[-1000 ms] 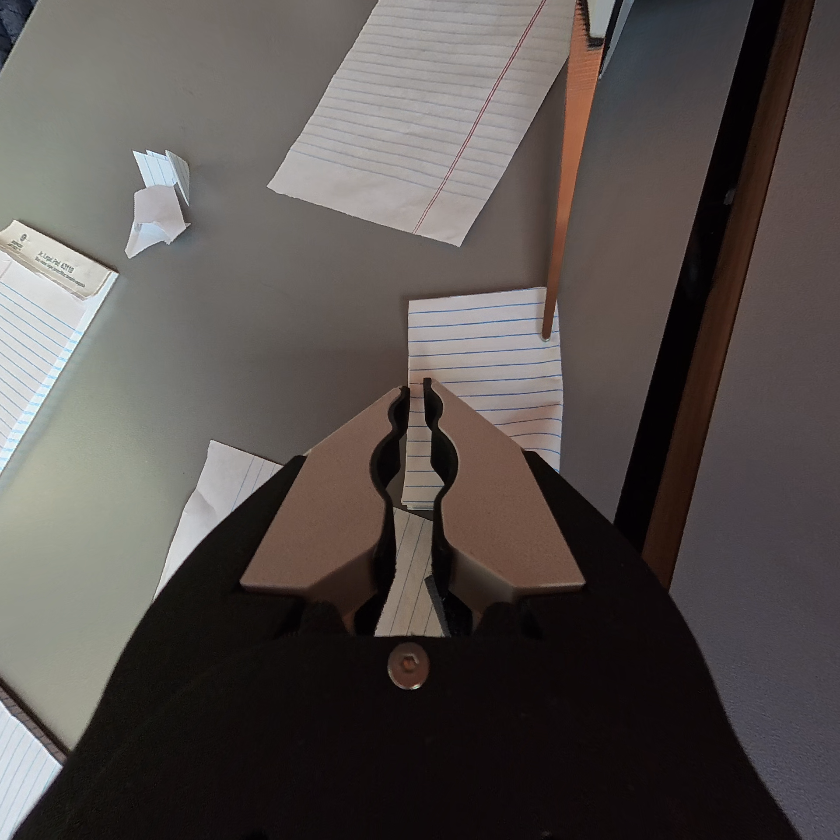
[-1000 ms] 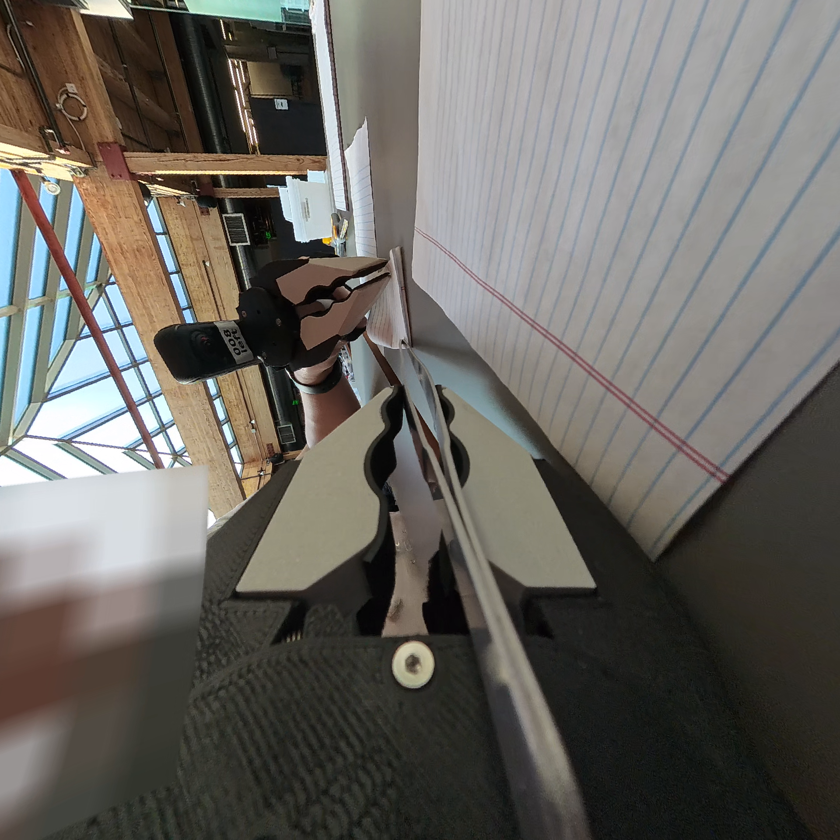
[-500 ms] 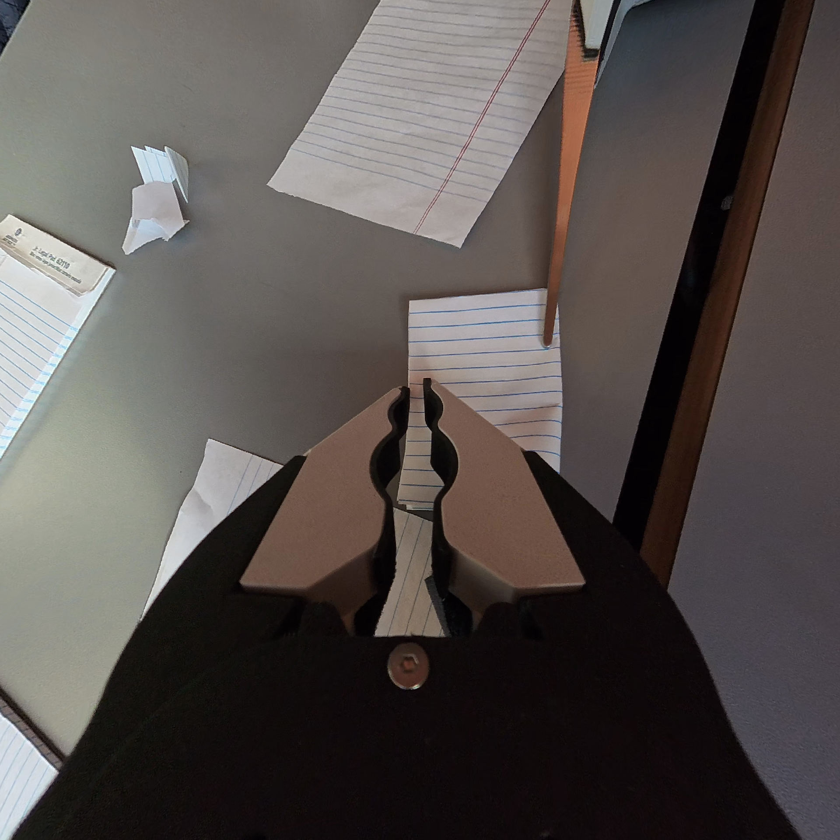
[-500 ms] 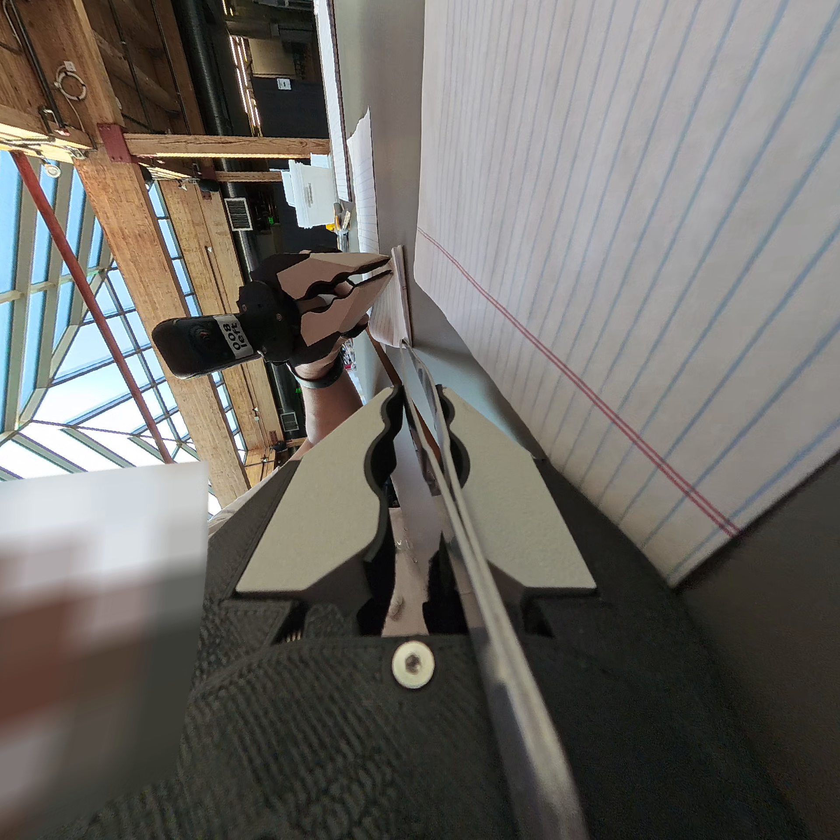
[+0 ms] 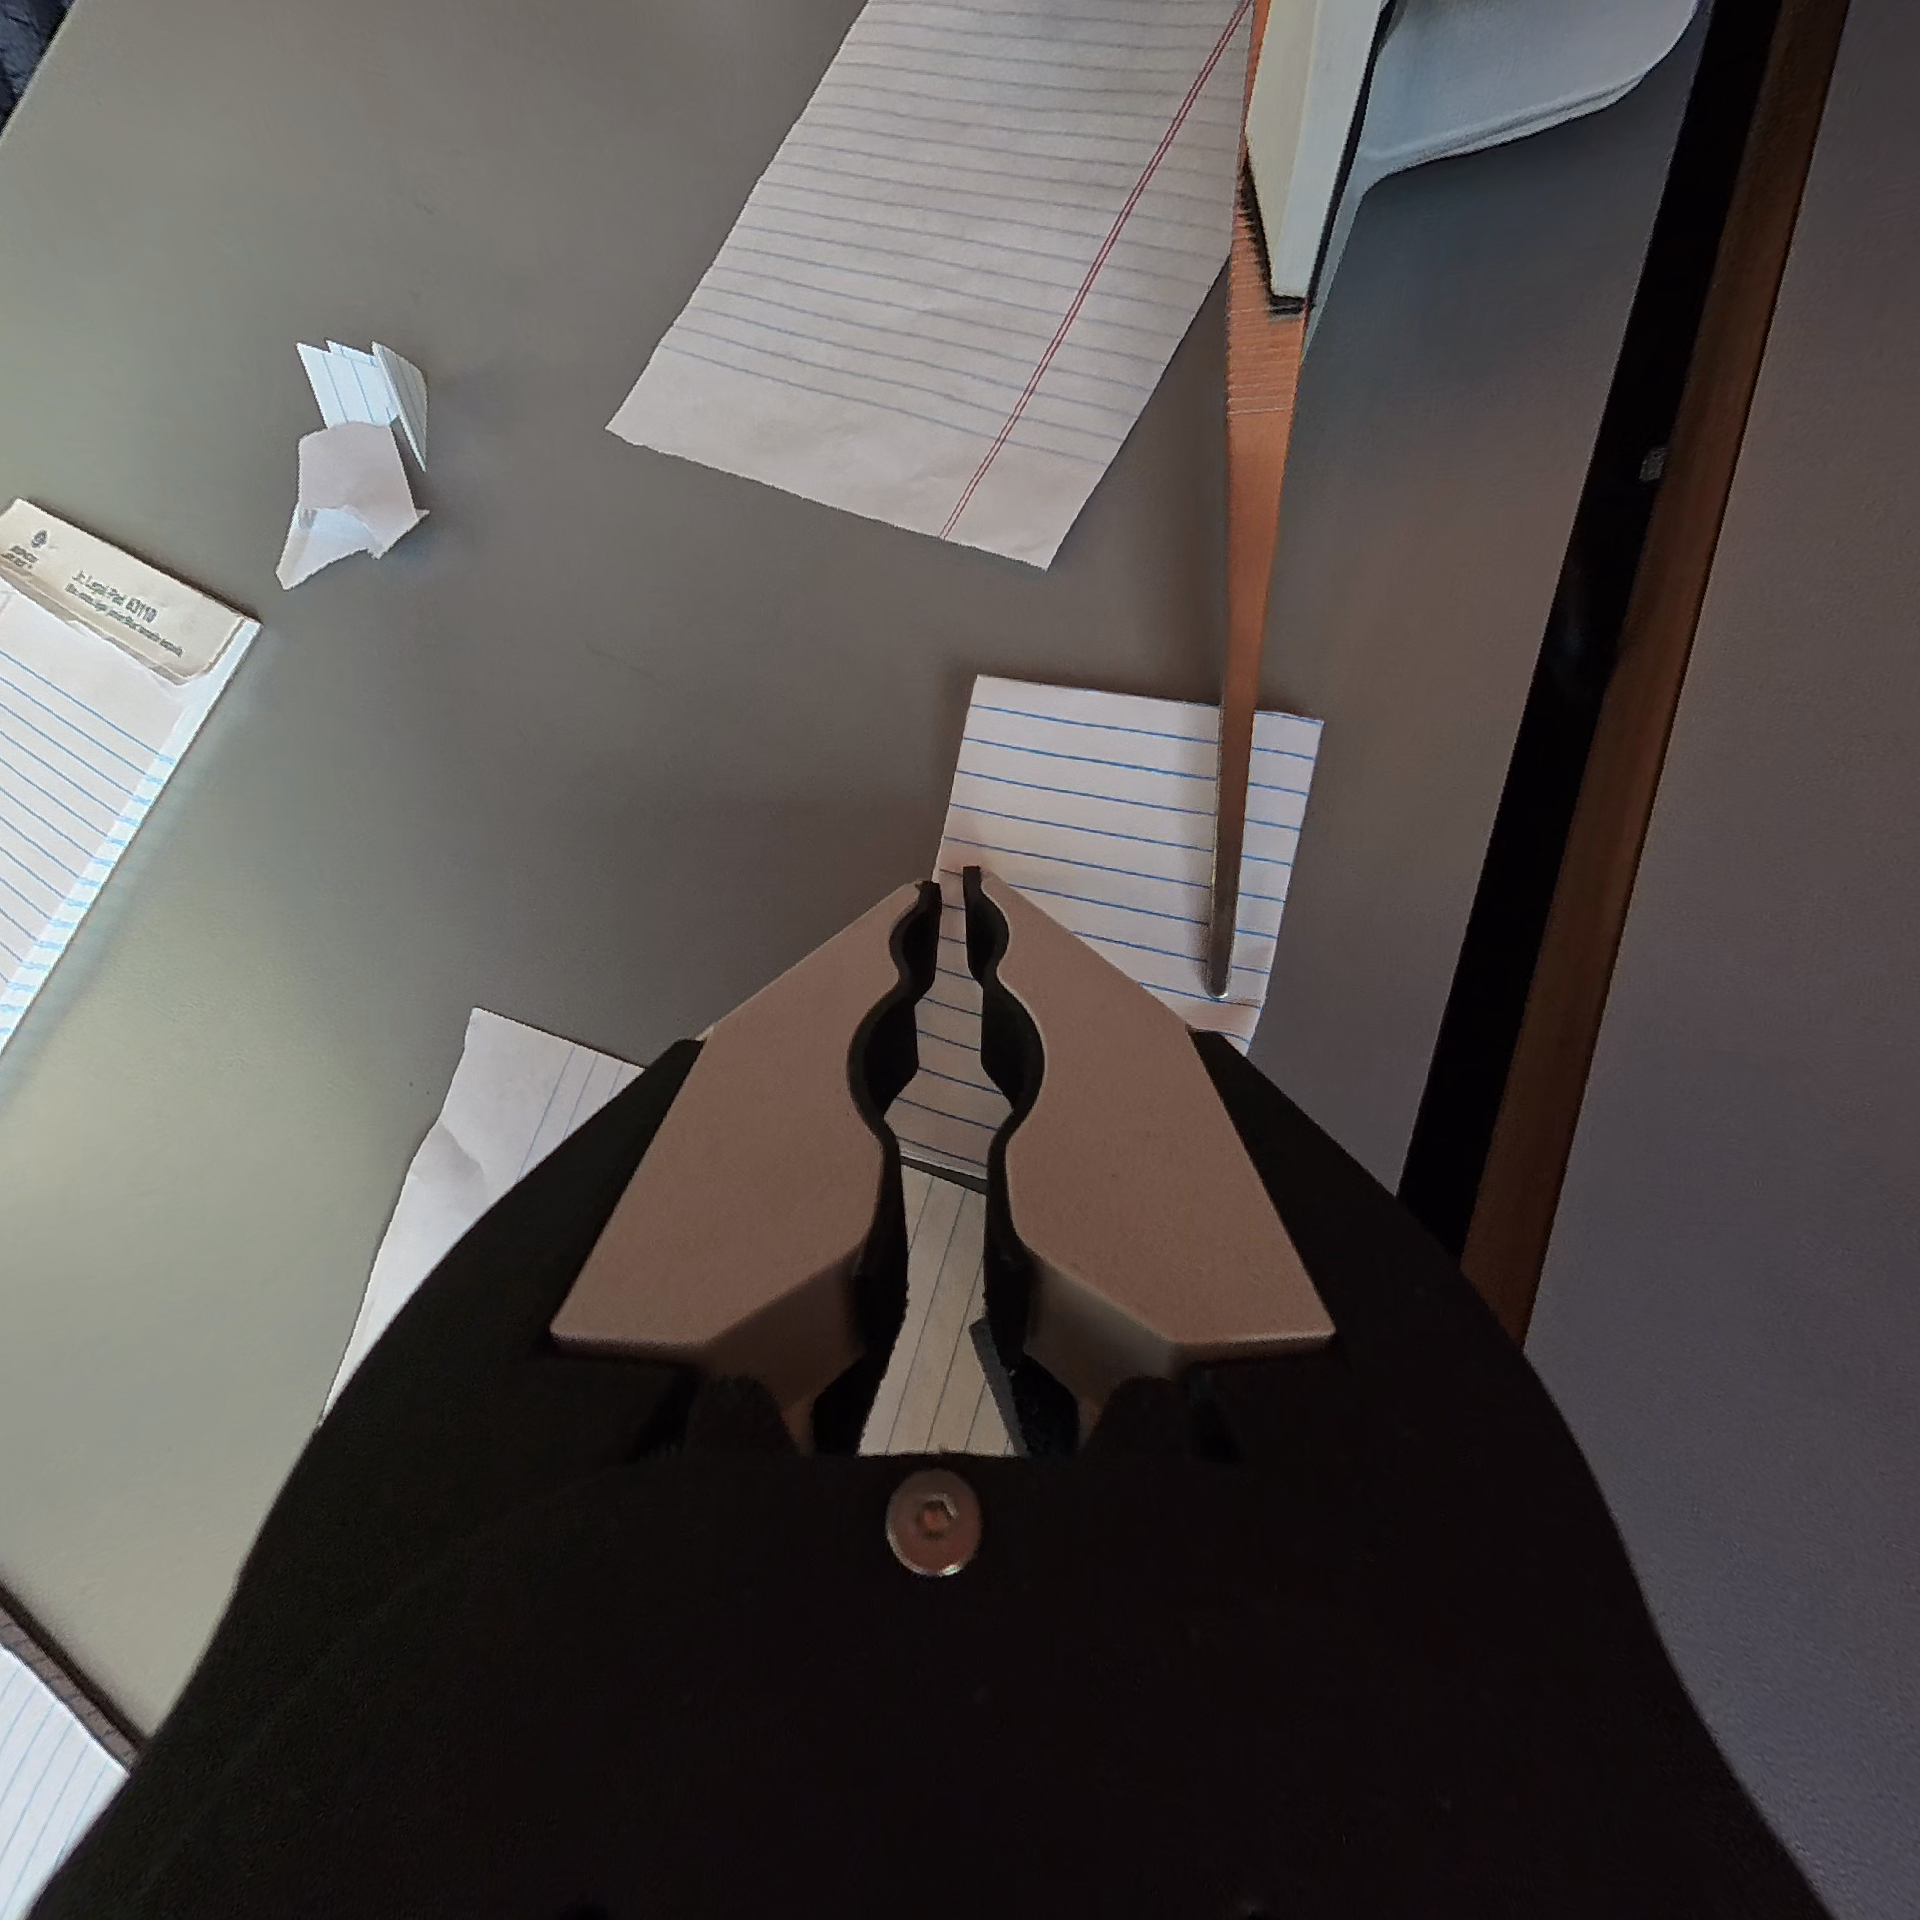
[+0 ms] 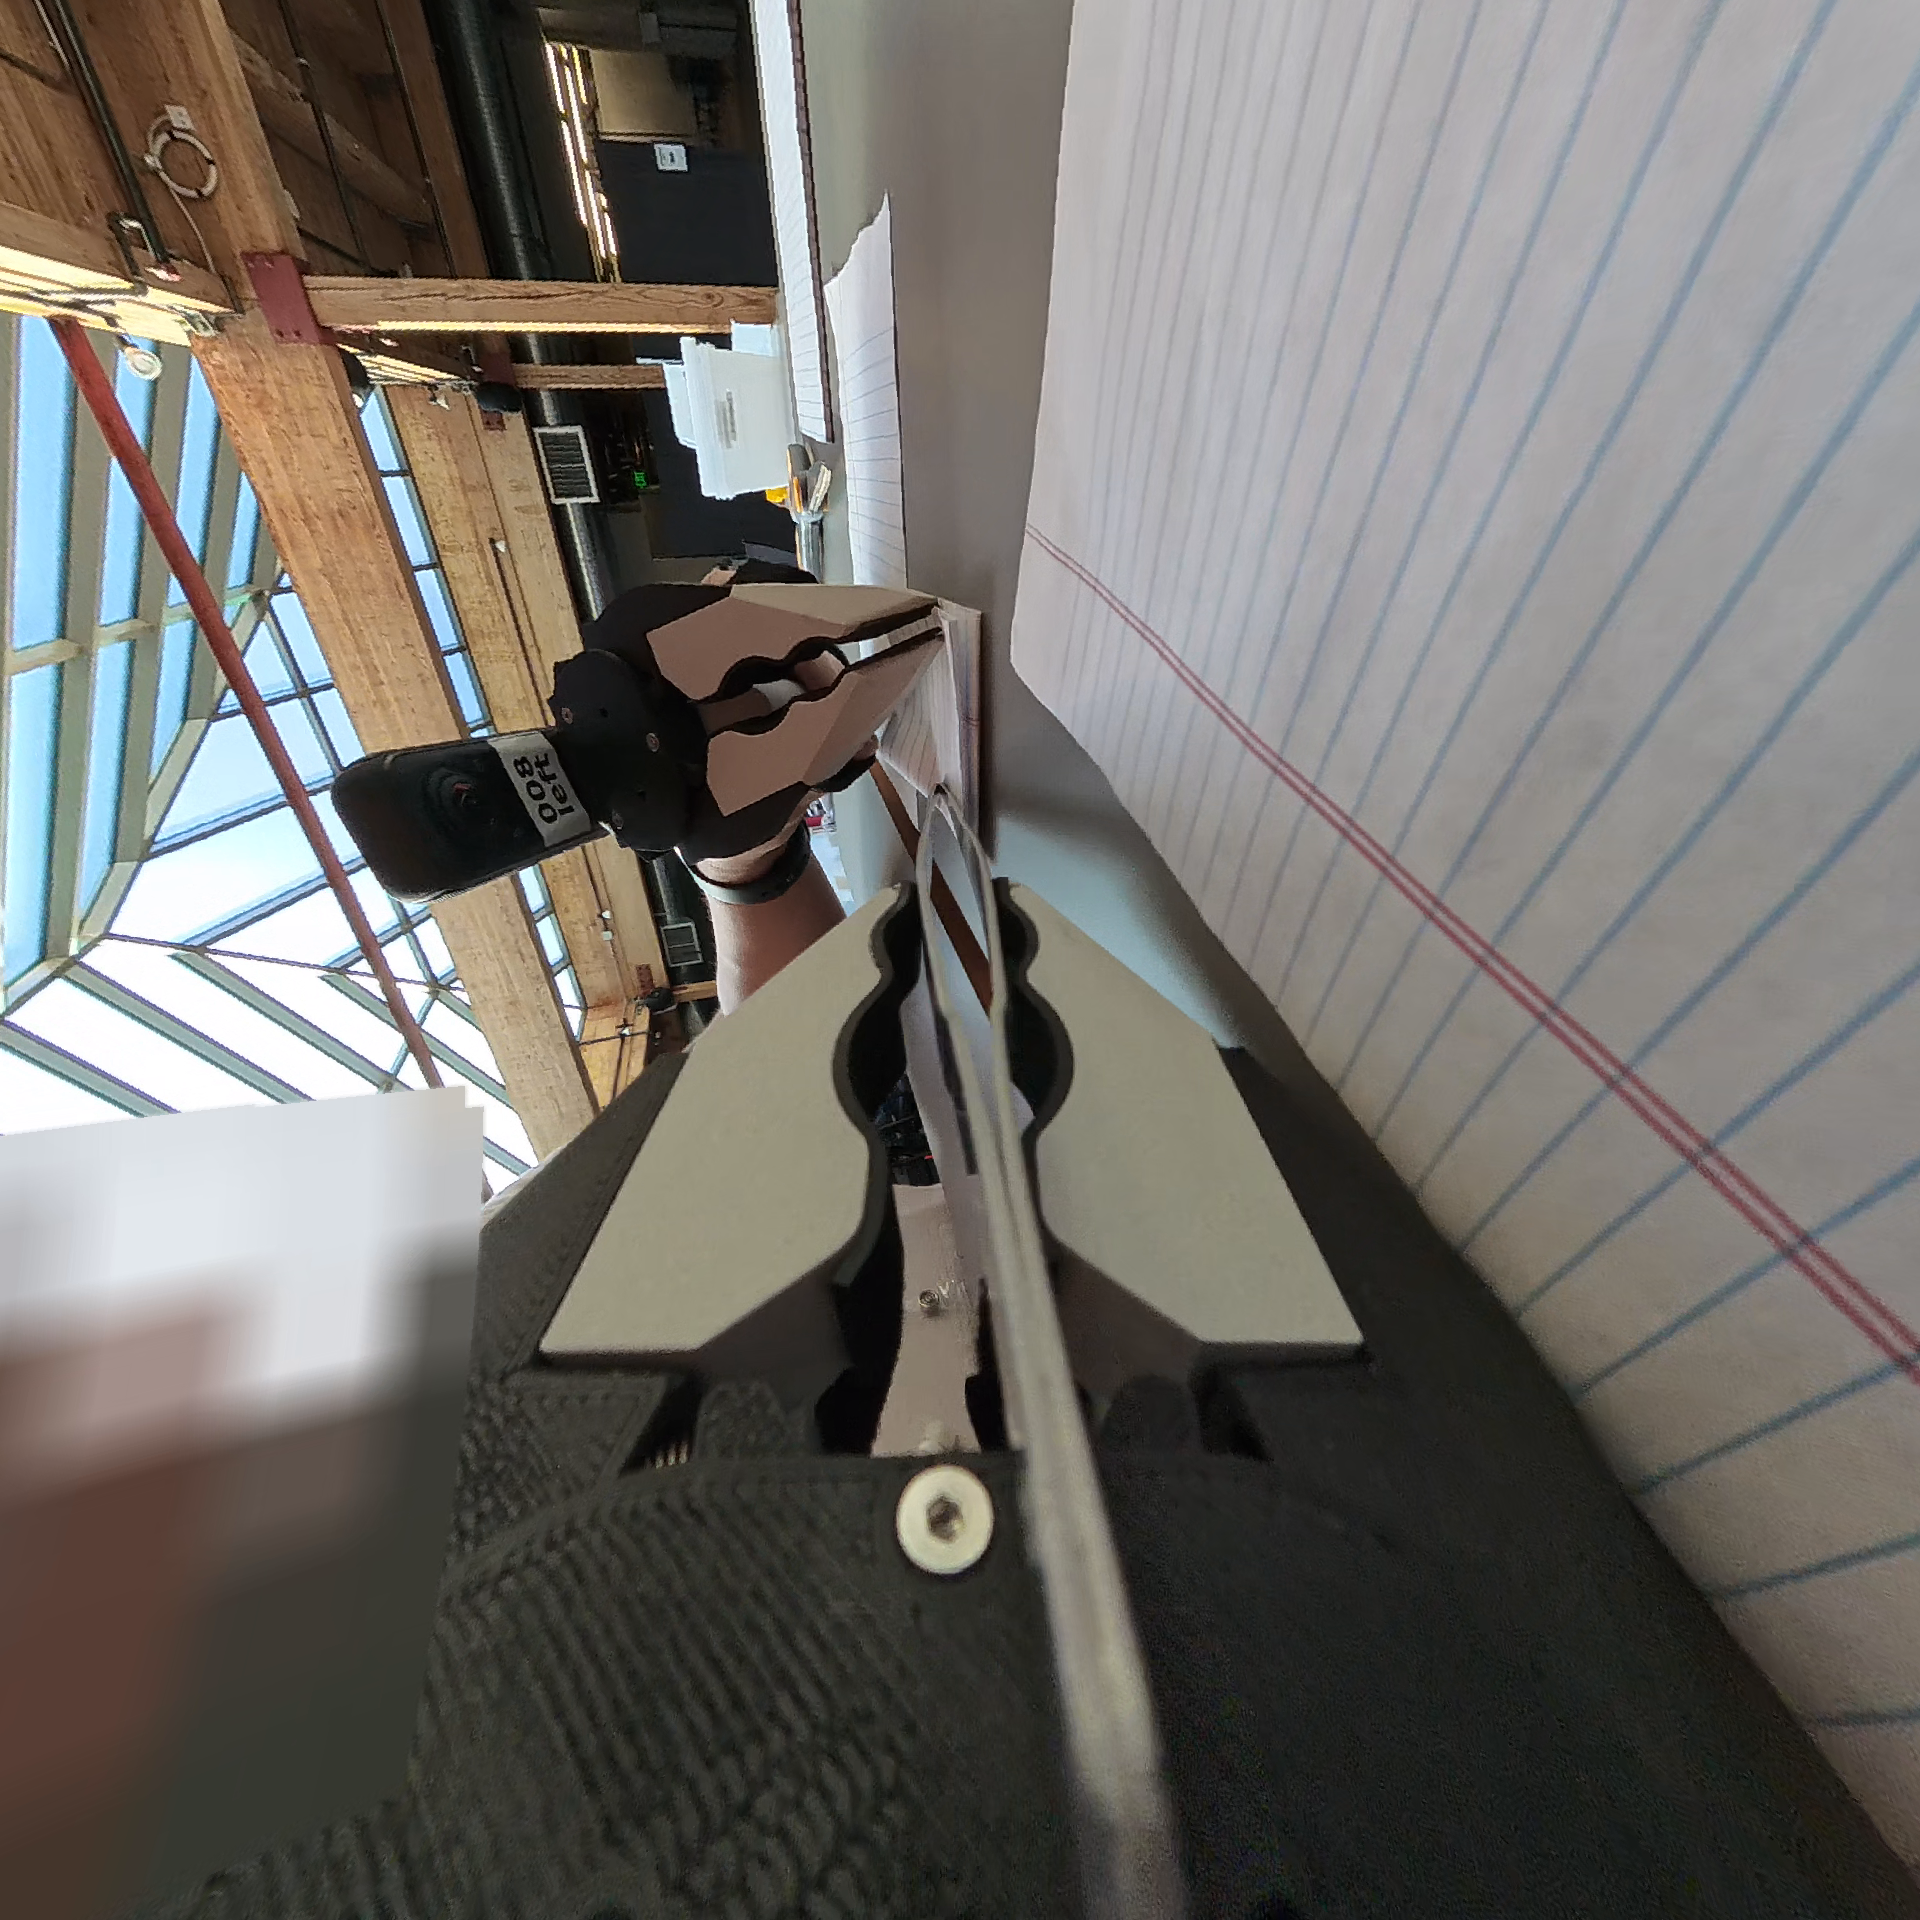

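Grey table (image 5: 436,790), lined sheets scattered. Your left gripper (image 5: 952,883) jaws pinch a folded slip (image 5: 1101,831); right gripper (image 6: 956,894) jaws clamp tweezers (image 5: 1242,665) pressing it.

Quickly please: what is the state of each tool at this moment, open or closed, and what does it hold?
Left tool: closed on the small lined paper piece.
Right tool: closed on metal tweezers.
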The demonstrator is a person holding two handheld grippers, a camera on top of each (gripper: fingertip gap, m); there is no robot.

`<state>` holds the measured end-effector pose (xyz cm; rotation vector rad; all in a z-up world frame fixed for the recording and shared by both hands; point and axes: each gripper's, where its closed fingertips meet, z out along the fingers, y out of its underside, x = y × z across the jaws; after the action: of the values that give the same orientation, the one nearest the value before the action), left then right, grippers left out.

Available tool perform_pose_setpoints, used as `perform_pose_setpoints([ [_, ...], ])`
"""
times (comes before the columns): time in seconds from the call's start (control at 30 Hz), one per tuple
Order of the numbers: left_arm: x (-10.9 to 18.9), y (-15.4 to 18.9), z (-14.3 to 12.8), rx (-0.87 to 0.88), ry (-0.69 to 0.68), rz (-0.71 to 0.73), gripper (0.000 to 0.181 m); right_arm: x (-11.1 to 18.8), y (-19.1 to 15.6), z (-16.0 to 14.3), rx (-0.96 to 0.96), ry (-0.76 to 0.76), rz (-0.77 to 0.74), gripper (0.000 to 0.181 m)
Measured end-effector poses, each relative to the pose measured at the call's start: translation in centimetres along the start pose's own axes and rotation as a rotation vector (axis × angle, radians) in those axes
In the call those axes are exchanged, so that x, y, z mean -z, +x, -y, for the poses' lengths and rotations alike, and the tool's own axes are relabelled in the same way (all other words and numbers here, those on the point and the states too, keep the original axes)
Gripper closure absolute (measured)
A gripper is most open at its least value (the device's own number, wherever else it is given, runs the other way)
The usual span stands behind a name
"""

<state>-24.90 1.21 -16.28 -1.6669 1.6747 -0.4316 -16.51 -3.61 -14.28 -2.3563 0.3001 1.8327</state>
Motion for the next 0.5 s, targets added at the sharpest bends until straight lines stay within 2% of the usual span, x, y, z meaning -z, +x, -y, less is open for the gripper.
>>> perform_pose_setpoints([
  [0.3,0.0,0.0,0.0,0.026,-0.001,-0.018,0.178,-0.1,0.3,0.1,0.0,-0.011,-0.015,0.168],
  [0.43,0.9,-0.8,-0.5,0.042,-0.104,0.036,0.181,-0.2,0.3,0.2,0.019,-0.02,-0.029,0.168],
  [0.5,2.1,0.7,0.6,0.118,-0.059,-0.051,0.181,-0.2,0.2,0.2,0.027,-0.021,-0.033,0.168],
])
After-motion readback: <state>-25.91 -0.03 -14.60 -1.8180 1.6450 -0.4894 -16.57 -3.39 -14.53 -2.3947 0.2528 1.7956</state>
